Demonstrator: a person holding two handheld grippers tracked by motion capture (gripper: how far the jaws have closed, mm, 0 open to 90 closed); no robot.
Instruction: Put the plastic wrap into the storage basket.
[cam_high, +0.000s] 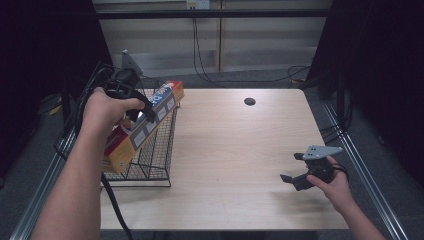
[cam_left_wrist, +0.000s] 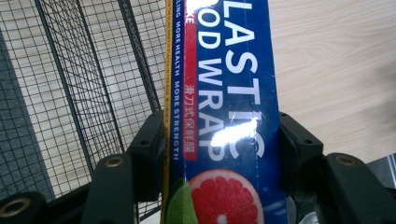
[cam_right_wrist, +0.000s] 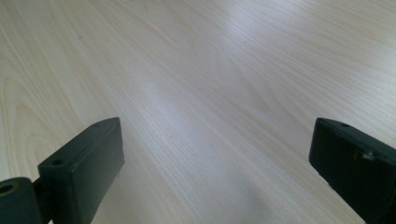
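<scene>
Left gripper (cam_high: 142, 114): jaws clamped on plastic wrap box (cam_high: 145, 122), left of frame.
Box: tilted over wire basket (cam_high: 155, 155).
Right gripper (cam_high: 295, 170): jaws apart, lower right, above table (cam_high: 235, 150).

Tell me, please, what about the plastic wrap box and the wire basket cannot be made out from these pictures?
- Plastic wrap box, high view: its middle is hidden by the left gripper and hand; whether its lower end touches the wire basket floor cannot be told.
- Box lettering, left gripper view: the first letters are cut off by the top edge, and glare whitens part.
- Basket's left side, high view: hidden behind the forearm.
- Right gripper: open, holding nothing.
</scene>
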